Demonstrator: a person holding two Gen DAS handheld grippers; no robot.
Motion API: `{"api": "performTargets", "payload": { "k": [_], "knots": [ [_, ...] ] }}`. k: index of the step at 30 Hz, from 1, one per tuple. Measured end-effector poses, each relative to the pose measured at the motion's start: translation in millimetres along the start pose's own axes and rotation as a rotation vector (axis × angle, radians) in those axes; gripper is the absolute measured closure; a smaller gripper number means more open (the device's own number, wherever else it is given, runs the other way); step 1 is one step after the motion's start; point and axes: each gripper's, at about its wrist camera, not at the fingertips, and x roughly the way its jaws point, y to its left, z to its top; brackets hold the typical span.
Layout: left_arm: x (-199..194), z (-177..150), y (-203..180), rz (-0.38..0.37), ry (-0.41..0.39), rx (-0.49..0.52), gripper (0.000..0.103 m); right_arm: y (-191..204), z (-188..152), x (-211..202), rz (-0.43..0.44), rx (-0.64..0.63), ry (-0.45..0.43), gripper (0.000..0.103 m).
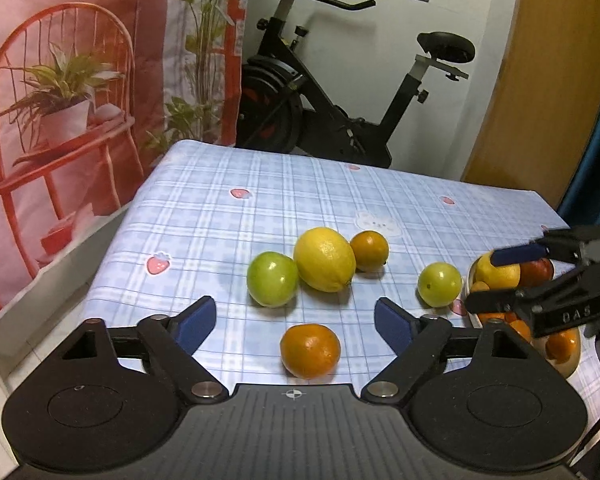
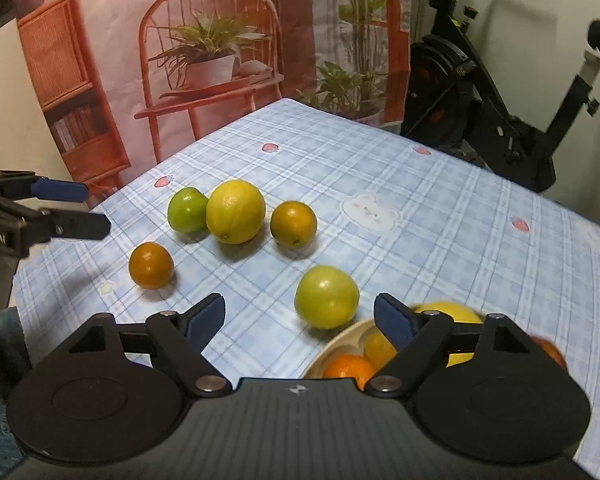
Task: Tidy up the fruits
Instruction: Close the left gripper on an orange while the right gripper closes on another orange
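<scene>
Left wrist view: left gripper (image 1: pixel 294 312) hangs open over a near orange (image 1: pixel 310 350), with bare tablecloth (image 1: pixel 204 216) stretching to the far edge. Right gripper (image 2: pixel 300 316) is open and empty, between a green fruit (image 2: pixel 326 296) and the bowl (image 2: pixel 340 344) at the right.

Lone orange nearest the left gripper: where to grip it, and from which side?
Grip the near orange across its widest middle, coming from above and the near side, where the open left gripper already straddles it. It is round, sits alone on the tablecloth, and both flanks are clear; the green fruit and lemon lie behind it, apart, so probably out of the way.
</scene>
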Motion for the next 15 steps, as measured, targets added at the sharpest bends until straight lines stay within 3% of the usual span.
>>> {"api": "performTargets", "payload": {
  "k": [5,10,15],
  "knots": [
    [7.7,-2.7,-3.8,-0.003,-0.010,-0.014,0.023,2.3,18.1,10.9,0.023,-0.093,-0.029,0.028],
    [18.3,-8.9,-18.4,0.046,-0.002,0.003,0.025,4.3,33.0,32.4,0.018,-0.182,-0.060,0.047],
    [14.9,-12.6,-31.2,0.094,-0.050,0.068,0.022,4.2,40.1,56.7,0.023,-0.216,-0.049,0.052]
  ]
}}
